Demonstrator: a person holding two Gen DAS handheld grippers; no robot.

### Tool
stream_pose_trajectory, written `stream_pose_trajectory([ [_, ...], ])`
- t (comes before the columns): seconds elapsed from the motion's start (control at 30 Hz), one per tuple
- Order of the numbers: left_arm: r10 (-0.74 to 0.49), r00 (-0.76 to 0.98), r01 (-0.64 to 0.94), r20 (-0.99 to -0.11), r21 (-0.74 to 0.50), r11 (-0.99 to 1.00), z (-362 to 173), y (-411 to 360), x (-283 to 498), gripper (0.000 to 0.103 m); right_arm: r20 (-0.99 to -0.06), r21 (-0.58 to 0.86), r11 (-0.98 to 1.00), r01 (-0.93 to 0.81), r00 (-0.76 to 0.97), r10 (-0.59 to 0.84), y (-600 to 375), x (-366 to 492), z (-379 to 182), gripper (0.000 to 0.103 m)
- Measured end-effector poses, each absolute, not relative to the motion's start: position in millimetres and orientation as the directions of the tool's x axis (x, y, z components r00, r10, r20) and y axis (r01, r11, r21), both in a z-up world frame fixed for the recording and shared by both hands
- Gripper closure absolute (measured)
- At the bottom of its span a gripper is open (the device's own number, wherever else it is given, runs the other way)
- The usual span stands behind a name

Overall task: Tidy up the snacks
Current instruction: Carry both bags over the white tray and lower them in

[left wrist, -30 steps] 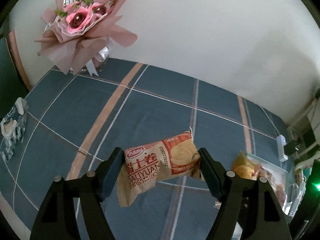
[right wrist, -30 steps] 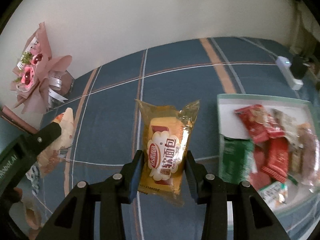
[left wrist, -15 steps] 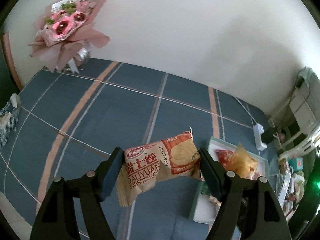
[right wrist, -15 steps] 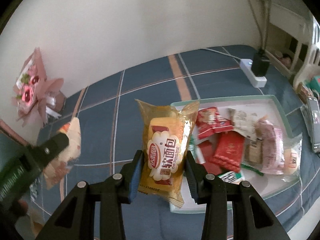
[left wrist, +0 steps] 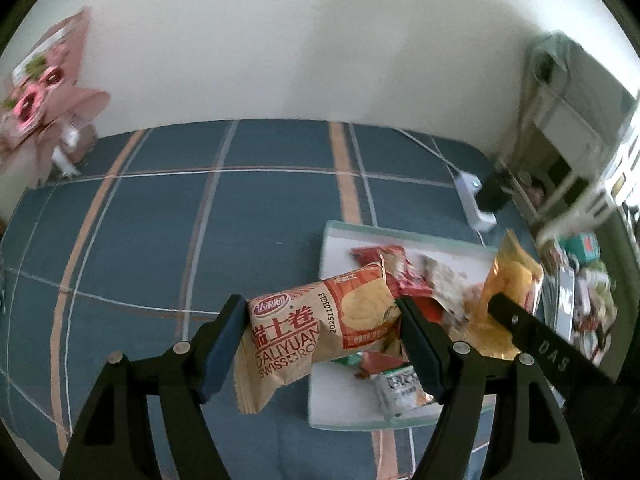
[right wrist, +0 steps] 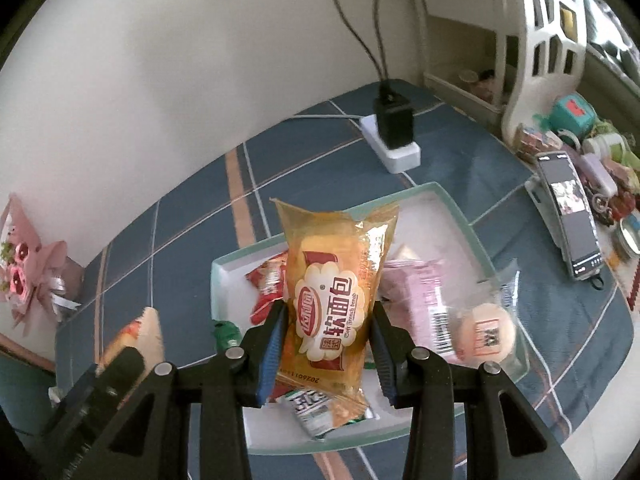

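**A:** Snacks everywhere, so what's each hand got right now?

**B:** Left claw (left wrist: 320,336) is clamped on a swiss roll pack (left wrist: 320,328), tan and orange wrapper, held sideways between the blue pads. It hangs above the counter (left wrist: 160,220) right at the left edge of the tray (left wrist: 400,236), one end poking over it.

**A:** And the other one?

**B:** Right claw (right wrist: 328,340) is squeezing a yellow bread pack (right wrist: 332,292), standing upright, pinched around its lower half. That one sits above the tray (right wrist: 452,216), roughly over its middle.

**A:** What's in the tray already?

**B:** White tray with a pale green rim, sitting on the blue plaid cloth. Red packets (right wrist: 268,284) on the left side, a pink packet (right wrist: 420,296) with a barcode on the right, a round bun in clear wrap (right wrist: 486,328) beside that, and a small green-and-white packet (right wrist: 316,408) near the front edge under the bread. Left camera is blurry there, so I can't read most of them.

**A:** Anything else around?

**B:** Power strip (right wrist: 396,148) with a black plug just behind the tray, near the wall. Pink flower bouquet (left wrist: 36,92) far off at the left end. Phone (right wrist: 568,220) on a stand to the right of the tray, with a bunch of small clutter past it. From the left camera you can see the right claw's finger and the yellow pack at the tray's right side.
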State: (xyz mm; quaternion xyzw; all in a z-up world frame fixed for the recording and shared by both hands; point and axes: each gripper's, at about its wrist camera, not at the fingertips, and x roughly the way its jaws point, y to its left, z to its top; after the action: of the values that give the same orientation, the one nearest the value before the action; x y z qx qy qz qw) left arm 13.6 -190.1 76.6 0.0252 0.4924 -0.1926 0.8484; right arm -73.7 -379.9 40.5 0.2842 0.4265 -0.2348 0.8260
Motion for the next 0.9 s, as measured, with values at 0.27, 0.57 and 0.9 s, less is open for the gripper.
stream_pose_trajectory([
  [0.27,-0.304,0.406,0.446,-0.862,-0.103,0.889,59.8,-236.8,5.1,0.026,-0.838,0.276,0.718,0.639,0.526,-0.145,-396.8,-83.7,38.6,0.06],
  [0.57,-0.299,0.4,0.458,-0.867,-0.094,0.884,43.8,-259.5,22.5,0.026,-0.813,0.32,0.719,0.617,0.568,-0.126,-415.4,-79.1,33.5,0.06],
  [0.9,-0.308,0.38,0.472,-0.872,-0.104,0.875,30.0,-266.0,25.5,0.026,-0.841,0.308,0.706,0.638,0.529,-0.111,-425.5,-72.0,19.3,0.06],
])
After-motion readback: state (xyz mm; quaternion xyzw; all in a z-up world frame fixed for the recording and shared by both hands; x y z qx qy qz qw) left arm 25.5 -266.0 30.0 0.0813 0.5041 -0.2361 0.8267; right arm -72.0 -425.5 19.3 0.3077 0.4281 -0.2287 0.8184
